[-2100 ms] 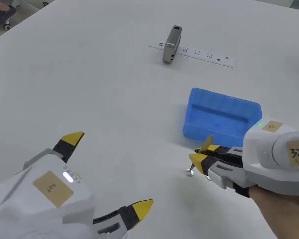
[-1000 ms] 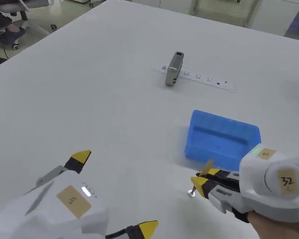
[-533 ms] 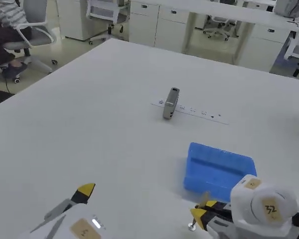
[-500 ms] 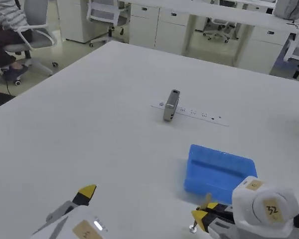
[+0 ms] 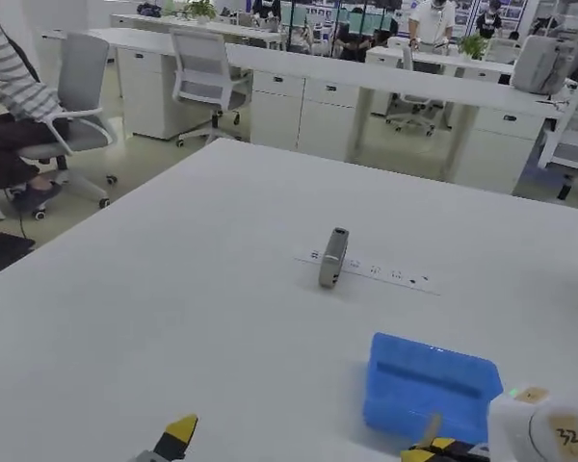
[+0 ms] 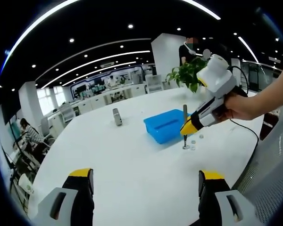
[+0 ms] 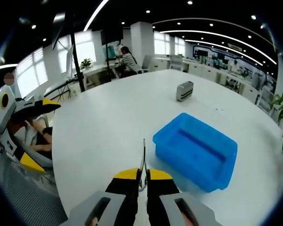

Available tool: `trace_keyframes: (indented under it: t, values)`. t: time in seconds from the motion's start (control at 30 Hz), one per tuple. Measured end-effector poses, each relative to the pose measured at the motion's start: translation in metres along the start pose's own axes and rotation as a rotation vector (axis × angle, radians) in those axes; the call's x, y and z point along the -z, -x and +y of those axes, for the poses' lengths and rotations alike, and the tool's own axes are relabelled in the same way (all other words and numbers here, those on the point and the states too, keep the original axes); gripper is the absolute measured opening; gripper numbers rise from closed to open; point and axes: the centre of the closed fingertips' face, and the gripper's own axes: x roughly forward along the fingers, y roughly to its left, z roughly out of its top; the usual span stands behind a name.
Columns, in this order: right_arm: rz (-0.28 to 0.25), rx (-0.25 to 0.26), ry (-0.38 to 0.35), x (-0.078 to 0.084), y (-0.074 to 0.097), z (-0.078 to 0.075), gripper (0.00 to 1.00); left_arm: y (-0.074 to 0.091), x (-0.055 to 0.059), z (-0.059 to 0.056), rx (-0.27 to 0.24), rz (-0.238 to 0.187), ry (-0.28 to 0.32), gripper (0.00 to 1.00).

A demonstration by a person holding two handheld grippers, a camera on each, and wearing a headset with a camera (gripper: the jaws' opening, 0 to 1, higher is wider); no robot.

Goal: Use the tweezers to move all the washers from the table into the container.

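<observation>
Right gripper view shows the right claw [image 7: 142, 175] pinched tight on the tweezers [image 7: 143, 155], while the left claw [image 6: 145, 175] gapes wide.

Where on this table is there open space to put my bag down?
The wide bare table left of the small grey box and the blue bin is free, and so is the band between the power strip and the bin. It is crowded at the bin's near side, where the right gripper holds tweezers by the washers.
</observation>
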Motion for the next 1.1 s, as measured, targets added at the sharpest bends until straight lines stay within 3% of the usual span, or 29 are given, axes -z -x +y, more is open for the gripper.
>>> trace_keyframes:
  t: [0.13, 0.5, 0.83, 1.1]
  values:
    - [-0.022, 0.014, 0.031, -0.014, 0.006, -0.005, 0.01, -0.001, 0.003, -0.003, 0.016, 0.021, -0.004, 0.93]
    - [-0.065, 0.038, 0.044, -0.05, 0.015, -0.018, 0.01, 0.001, 0.002, -0.004, 0.021, 0.016, -0.006, 0.91]
    - [-0.061, 0.048, 0.073, -0.063, 0.008, -0.026, 0.01, 0.001, 0.001, -0.004, 0.026, 0.006, 0.019, 0.9]
    - [-0.048, 0.056, 0.089, -0.07, -0.003, -0.038, 0.01, 0.0, 0.003, -0.006, 0.032, 0.018, 0.004, 0.91]
